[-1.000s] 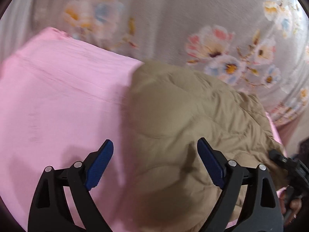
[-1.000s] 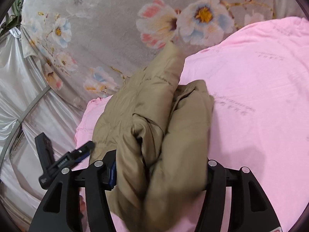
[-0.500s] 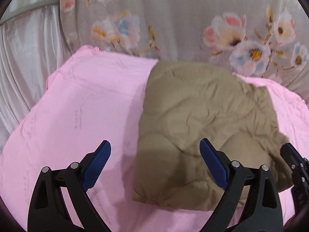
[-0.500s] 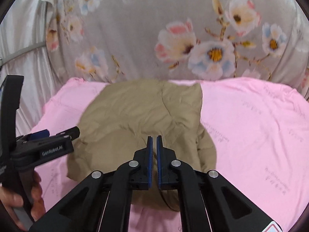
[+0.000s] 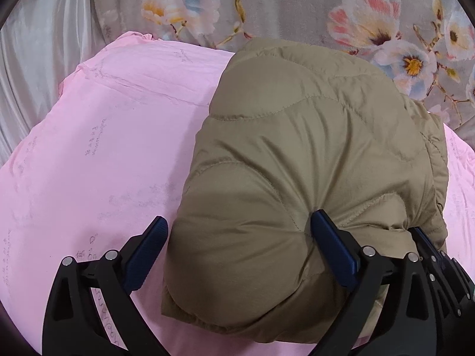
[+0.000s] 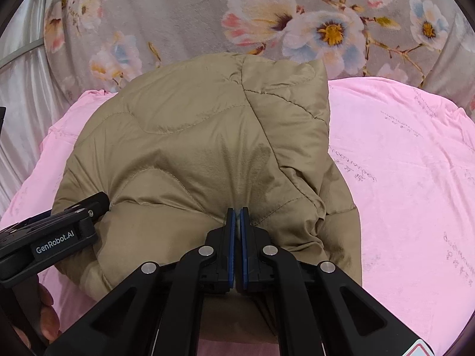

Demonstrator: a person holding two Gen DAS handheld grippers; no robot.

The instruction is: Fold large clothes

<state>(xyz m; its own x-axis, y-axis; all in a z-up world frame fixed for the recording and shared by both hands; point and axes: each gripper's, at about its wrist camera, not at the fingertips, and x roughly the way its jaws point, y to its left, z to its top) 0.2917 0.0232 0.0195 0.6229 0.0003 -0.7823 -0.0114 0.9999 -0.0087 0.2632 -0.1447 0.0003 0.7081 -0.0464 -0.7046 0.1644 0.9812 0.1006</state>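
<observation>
Left gripper (image 5: 237, 237) is sitting with jaws spread wide, straddling the near-left bulge of the khaki quilted jacket (image 5: 311, 154); its right pad (image 5: 332, 249) is pressing into the fabric, nothing clamped. The jacket is lying folded in a puffy bundle on the pink sheet (image 5: 98, 148), its far edge reaching the grey floral blanket (image 5: 282, 3). Right gripper (image 6: 237, 222) is pinching a fold of the jacket's near edge, jaws nearly together on the fabric.

A folded quilted jacket (image 6: 202, 148) is lying on a bed sheet (image 6: 400, 163), with a floral blanket (image 6: 184, 14) lying behind the jacket.
</observation>
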